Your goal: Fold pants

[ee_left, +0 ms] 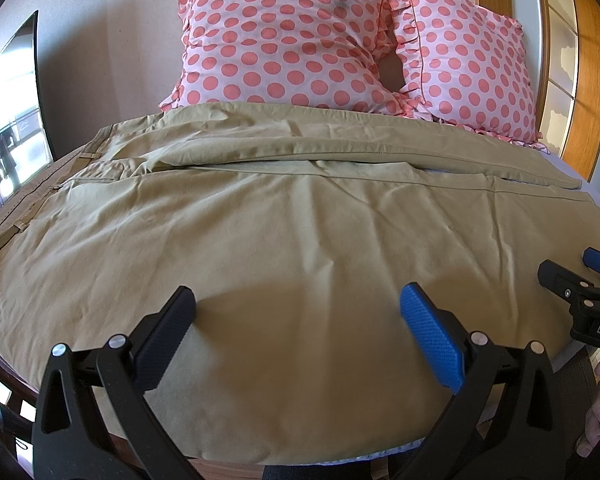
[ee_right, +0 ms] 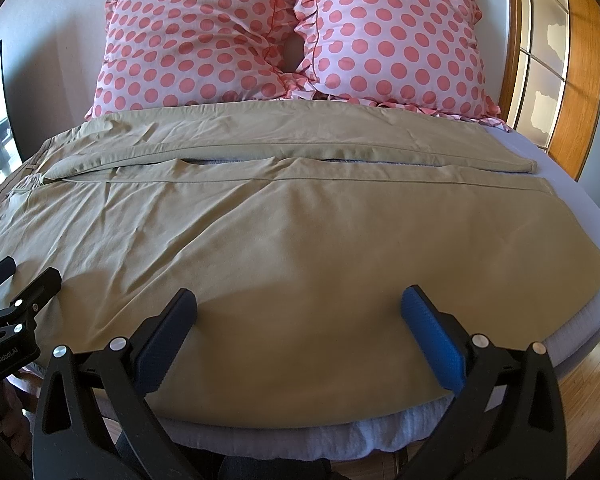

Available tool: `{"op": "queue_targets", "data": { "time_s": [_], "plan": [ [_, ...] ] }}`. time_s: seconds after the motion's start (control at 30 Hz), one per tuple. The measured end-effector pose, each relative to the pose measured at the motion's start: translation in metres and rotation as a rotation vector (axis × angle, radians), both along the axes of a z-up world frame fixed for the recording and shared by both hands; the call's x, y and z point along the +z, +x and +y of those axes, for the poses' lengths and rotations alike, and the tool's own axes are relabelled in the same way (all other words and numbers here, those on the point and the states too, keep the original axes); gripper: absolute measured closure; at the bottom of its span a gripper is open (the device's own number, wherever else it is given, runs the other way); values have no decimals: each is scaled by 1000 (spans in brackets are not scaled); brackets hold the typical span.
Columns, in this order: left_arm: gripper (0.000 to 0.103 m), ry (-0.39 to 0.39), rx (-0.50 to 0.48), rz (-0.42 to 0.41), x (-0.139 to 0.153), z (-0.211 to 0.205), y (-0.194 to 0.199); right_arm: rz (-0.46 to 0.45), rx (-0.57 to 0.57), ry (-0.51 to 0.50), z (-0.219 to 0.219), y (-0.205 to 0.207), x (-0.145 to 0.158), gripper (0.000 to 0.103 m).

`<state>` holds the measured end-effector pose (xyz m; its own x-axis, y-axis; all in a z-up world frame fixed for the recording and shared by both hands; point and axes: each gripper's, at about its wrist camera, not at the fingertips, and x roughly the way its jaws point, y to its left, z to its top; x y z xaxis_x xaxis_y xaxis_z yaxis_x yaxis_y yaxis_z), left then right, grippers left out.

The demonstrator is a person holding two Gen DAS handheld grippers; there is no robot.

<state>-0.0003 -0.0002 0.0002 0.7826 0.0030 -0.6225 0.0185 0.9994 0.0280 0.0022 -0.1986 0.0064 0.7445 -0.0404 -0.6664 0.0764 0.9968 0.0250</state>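
Khaki pants [ee_left: 284,216] lie flat across the bed, waistband at the left, both legs running to the right; they also show in the right wrist view [ee_right: 300,224]. My left gripper [ee_left: 298,304] is open and empty, just above the near leg's front edge towards the waist end. My right gripper [ee_right: 299,304] is open and empty above the same leg's front edge towards the hem end. Each gripper shows at the edge of the other's view: the right one [ee_left: 580,276], the left one [ee_right: 24,284].
Two pink polka-dot pillows [ee_left: 284,36] [ee_right: 392,32] lean at the bed's head behind the pants. A lavender sheet [ee_right: 540,160] shows at the right. A window lies at the left [ee_left: 12,120], a wooden-framed screen [ee_right: 548,52] at the right.
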Motion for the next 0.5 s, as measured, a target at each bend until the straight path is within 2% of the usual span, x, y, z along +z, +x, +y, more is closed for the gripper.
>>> {"op": "queue_targets", "data": {
  "time_s": [0.33,0.5],
  "plan": [
    [2,0,-3,3,0,0,0,11,5,0,1,5,4,1],
    [2,-1,-7,-2,0,2,-1,1,52,3,-2,6,2,1]
  ]
}}
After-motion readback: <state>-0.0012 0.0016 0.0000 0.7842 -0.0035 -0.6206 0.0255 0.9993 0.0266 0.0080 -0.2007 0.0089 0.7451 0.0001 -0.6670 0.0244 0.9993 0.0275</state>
